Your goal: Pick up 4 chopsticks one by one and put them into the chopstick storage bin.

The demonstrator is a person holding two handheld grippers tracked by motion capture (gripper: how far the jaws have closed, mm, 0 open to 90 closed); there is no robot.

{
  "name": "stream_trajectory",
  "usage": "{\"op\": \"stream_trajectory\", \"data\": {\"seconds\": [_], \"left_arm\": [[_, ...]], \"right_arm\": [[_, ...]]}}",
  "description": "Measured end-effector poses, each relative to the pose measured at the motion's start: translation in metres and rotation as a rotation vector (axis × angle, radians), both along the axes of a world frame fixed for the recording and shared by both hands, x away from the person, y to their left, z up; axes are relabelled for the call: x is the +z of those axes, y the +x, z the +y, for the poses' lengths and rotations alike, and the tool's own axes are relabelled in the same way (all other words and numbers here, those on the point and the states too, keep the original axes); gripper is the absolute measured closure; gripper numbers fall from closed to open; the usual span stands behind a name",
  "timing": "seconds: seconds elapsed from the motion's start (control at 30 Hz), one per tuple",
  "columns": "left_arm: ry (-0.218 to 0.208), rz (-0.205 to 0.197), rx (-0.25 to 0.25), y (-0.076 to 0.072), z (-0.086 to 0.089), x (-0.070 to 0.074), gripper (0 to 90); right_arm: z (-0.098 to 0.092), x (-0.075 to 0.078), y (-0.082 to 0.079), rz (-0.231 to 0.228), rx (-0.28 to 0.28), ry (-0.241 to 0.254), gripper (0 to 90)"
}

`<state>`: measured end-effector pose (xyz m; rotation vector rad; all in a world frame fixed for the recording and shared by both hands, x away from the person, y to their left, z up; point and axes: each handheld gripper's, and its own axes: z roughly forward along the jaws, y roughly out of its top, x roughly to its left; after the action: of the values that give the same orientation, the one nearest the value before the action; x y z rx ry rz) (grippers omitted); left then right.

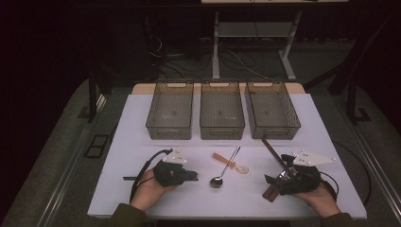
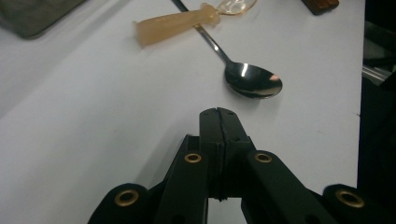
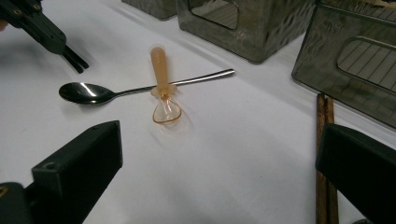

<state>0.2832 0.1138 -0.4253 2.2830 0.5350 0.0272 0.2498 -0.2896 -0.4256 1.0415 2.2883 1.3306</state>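
Note:
A metal spoon (image 1: 216,181) (image 2: 254,80) (image 3: 86,92) lies on the white table (image 1: 142,123), its handle pointing toward the bins. Across that handle rests a translucent orange plastic spoon (image 1: 227,161) (image 2: 177,23) (image 3: 159,70). My left gripper (image 1: 195,176) (image 2: 218,112) (image 3: 74,60) is shut with nothing in it, its tips a short way left of the metal spoon's bowl. A pair of brown chopsticks (image 1: 272,151) (image 3: 325,121) lies at the right. My right gripper (image 1: 276,182) (image 3: 219,140) rests over them, open wide, with the chopsticks beside its right jaw.
Three see-through grey bins (image 1: 169,132) (image 1: 222,132) (image 1: 276,132) stand side by side at the back of the table, with nothing visible in them. A cable trails from each gripper. Dark floor and table legs lie beyond.

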Motion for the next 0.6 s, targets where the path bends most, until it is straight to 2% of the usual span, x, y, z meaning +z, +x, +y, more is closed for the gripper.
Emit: {"op": "stream_trajectory", "data": {"seconds": [0.13,0.2,0.27,0.43,0.47,0.5,0.6], "left_arm": [[0.036,-0.001,-0.035,0.001,-0.009,-0.005,89.9],[0.055,-0.007,-0.037,0.001,-0.009,-0.007,89.9],[0.052,0.002,-0.028,0.001,-0.009,-0.01,89.9],[0.078,-0.002,-0.043,0.003,-0.011,-0.014,89.9],[0.075,0.011,-0.032,0.001,-0.012,-0.015,89.8],[0.085,-0.002,-0.044,0.002,-0.012,-0.016,89.8],[0.084,0.007,-0.035,0.002,-0.014,-0.017,89.8]], "right_arm": [[0.0,0.0,0.0,-0.004,0.004,0.004,0.3],[0.0,0.0,-0.001,-0.004,0.003,0.004,0.3],[-0.001,0.0,0.0,-0.005,0.003,0.003,0.3],[-0.001,0.0,0.0,-0.003,0.005,0.001,0.3],[0.0,0.0,-0.001,-0.001,0.004,0.001,0.3],[0.0,0.0,-0.001,-0.001,0.004,0.0,0.3],[-0.001,0.0,0.0,0.001,0.001,0.002,0.3]]}}
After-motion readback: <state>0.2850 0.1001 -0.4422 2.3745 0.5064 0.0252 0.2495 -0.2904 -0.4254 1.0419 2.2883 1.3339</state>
